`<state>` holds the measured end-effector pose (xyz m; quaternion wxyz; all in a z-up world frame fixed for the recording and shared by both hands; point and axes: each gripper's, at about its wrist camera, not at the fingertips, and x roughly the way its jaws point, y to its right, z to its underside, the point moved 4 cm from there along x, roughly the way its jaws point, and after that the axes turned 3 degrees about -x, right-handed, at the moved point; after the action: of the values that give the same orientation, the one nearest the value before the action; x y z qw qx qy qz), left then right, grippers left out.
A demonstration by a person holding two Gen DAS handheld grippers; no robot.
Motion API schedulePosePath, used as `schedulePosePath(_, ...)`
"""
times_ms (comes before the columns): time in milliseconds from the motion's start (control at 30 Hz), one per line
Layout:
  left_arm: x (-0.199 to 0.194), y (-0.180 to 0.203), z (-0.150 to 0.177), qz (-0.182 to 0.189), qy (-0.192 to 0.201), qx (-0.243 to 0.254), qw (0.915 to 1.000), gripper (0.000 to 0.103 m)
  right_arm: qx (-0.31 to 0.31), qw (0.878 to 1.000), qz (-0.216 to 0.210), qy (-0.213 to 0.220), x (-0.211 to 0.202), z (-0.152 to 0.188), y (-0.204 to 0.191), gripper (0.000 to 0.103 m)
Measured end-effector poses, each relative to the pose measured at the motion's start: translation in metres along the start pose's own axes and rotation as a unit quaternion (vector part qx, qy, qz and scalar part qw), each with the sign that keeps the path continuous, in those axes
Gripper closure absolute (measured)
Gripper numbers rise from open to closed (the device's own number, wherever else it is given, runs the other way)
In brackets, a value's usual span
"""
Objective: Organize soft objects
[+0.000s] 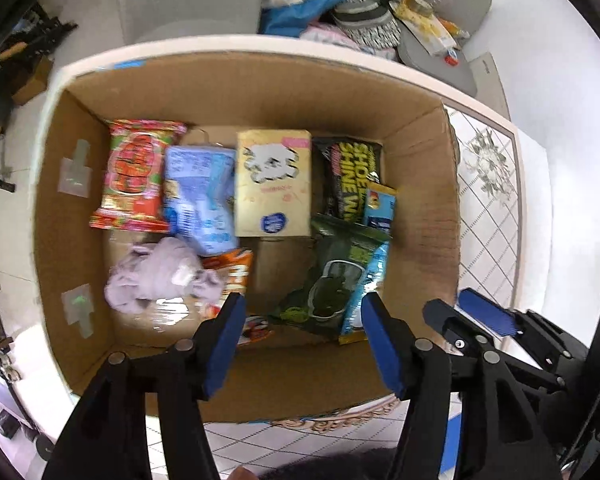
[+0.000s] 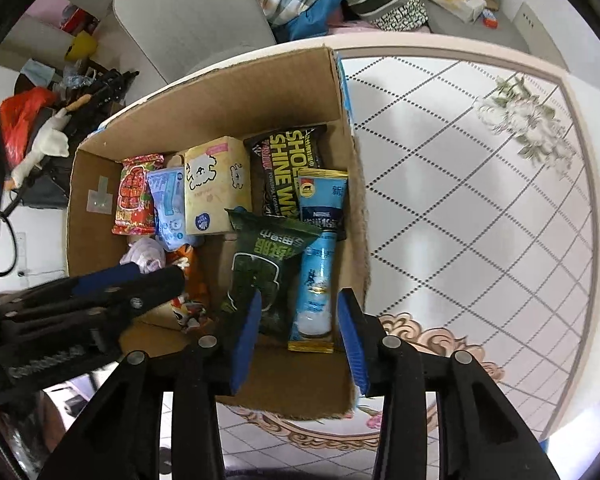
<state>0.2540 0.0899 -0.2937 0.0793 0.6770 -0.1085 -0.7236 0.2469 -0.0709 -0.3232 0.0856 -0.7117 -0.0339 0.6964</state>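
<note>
Currently: cardboard box on tiled counter, holding soft packets. Back row: red snack packet, blue tissue pack, yellow tissue box, black shoe-wipes pouch. Front: lilac cloth, green seaweed bag.

Right wrist view alone shows the full blue-and-gold sachet; the left view cuts it off. Orange packet partly hidden, unreadable.

Left hand-held gripper and right hand-held gripper both hover over the near rim, jaws spread, holding nothing.
</note>
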Motion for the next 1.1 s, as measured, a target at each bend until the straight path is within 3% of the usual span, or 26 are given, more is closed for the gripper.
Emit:
schedulePosePath(67, -0.009, -0.005, 0.005, -0.016, 0.021, 0.0, 0.9997, 0.042, -0.01, 1.0, 0.014, 0.007, -0.005, 0.003, -0.001, 0.052)
schedulePosePath(167, -0.017, -0.009, 0.009, -0.04, 0.047, -0.002, 0.9981, 0.014, -0.018, 0.999, 0.022, 0.015, -0.011, 0.006, -0.002, 0.045)
schedulePosePath(233, -0.022, -0.014, 0.011, -0.055, 0.062, -0.006, 0.9965, 0.008, -0.023, 0.999, 0.03, 0.018, -0.013, 0.008, -0.003, 0.044)
schedulePosePath(300, -0.024, -0.019, 0.013, -0.066, 0.072, -0.01, 0.9952, 0.007, -0.027, 0.999, 0.034, 0.021, -0.014, 0.01, -0.005, 0.039)
schedulePosePath(367, -0.025, -0.022, 0.015, -0.076, 0.078, -0.011, 0.994, 0.006, -0.031, 0.998, 0.039, 0.026, -0.016, 0.012, -0.006, 0.017)
schedulePosePath(400, -0.026, -0.024, 0.017, -0.08, 0.081, -0.013, 0.9935, 0.006, -0.035, 0.998, 0.042, 0.03, -0.017, 0.012, -0.007, 0.013)
schedulePosePath(500, -0.027, -0.028, 0.021, -0.081, 0.086, -0.019, 0.9928, 0.005, -0.043, 0.997, 0.058, 0.037, -0.02, 0.015, -0.009, 0.01)
schedulePosePath(600, -0.03, -0.031, 0.026, -0.088, 0.095, -0.023, 0.9913, 0.004, -0.048, 0.995, 0.071, 0.042, -0.023, 0.017, -0.011, 0.001)
schedulePosePath(867, -0.046, -0.029, 0.038, -0.091, 0.119, -0.029, 0.9882, 0.004, -0.052, 0.992, 0.092, 0.061, -0.038, 0.02, -0.012, 0.0)
schedulePosePath(1100, -0.1, -0.01, 0.065, -0.1, 0.176, -0.017, 0.9791, 0.004, -0.052, 0.989, 0.091, 0.101, -0.083, 0.036, -0.015, 0.0)
